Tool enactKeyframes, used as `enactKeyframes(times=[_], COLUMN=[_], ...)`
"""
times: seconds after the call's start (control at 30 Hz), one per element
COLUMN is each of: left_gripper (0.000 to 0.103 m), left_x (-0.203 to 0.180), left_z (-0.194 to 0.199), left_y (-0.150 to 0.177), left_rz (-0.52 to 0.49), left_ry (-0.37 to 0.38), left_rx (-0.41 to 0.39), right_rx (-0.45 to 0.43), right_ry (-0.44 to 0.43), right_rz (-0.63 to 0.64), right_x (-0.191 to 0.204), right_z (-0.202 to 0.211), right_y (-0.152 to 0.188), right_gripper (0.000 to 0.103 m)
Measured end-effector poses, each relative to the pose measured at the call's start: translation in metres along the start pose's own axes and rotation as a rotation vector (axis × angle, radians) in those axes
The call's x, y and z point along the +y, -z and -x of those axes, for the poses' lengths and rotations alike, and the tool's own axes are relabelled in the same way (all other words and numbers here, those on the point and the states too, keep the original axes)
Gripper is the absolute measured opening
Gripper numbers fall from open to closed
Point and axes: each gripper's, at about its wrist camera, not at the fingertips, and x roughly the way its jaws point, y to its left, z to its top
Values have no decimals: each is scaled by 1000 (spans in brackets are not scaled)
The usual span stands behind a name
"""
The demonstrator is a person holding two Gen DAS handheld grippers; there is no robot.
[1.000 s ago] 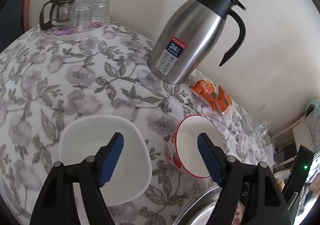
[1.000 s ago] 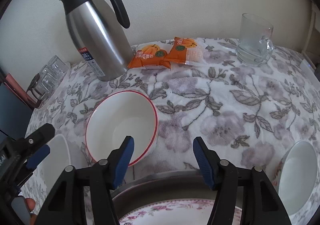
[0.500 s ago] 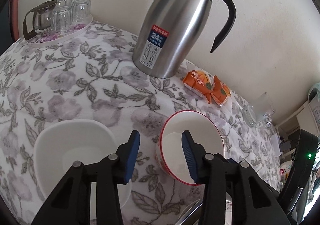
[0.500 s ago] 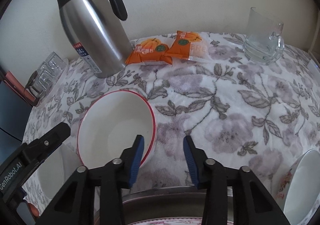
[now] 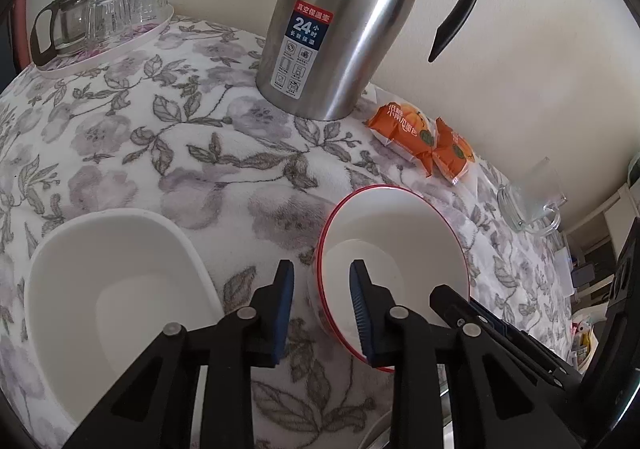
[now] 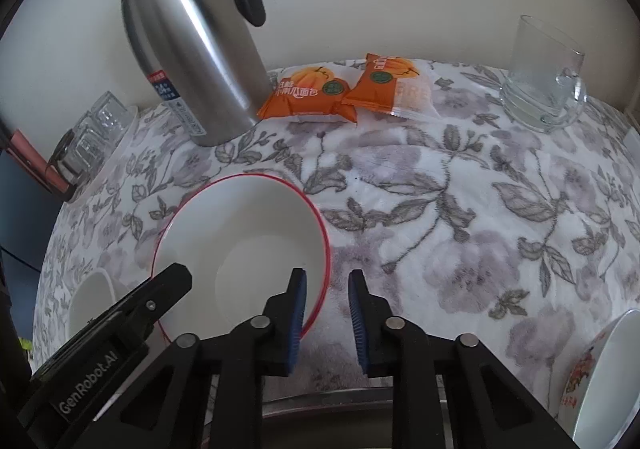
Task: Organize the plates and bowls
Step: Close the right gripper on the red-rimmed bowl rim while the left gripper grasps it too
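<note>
The red-rimmed bowl (image 5: 394, 249) is round, smooth and white, and sits on the soft flowery tablecloth (image 5: 160, 145). A plain white bowl (image 5: 112, 289) with rounded corners sits just to its left. The left gripper (image 5: 322, 305) has its blue ribbed fingers on each side of the bowl's left wall, with a gap showing. The right gripper (image 6: 326, 313) straddles the bowl's right rim the same way, not squeezing. A shiny steel jug (image 6: 192, 61) stands behind.

Both grippers are black plastic with silver screws, ribbed blue-padded fingers (image 6: 297, 319) and white "GenRobot.AI" lettering.
</note>
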Motion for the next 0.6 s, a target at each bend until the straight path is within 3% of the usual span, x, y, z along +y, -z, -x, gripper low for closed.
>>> enactKeyframes(times=[0.1,0.6], left_gripper=[20,17], left_x=[-4,-3], left_z=[-3,-7], left_y=[2,-1], left_rz=[-17,-25], left_ry=[-10,-8], left_rx=[-1,-44], right_rx=[3,19], right_ry=[-1,-19], right_rz=[10,16], right_x=[1,5], right_z=[-2,-10], right_y=[0,0], right_gripper=[18,15])
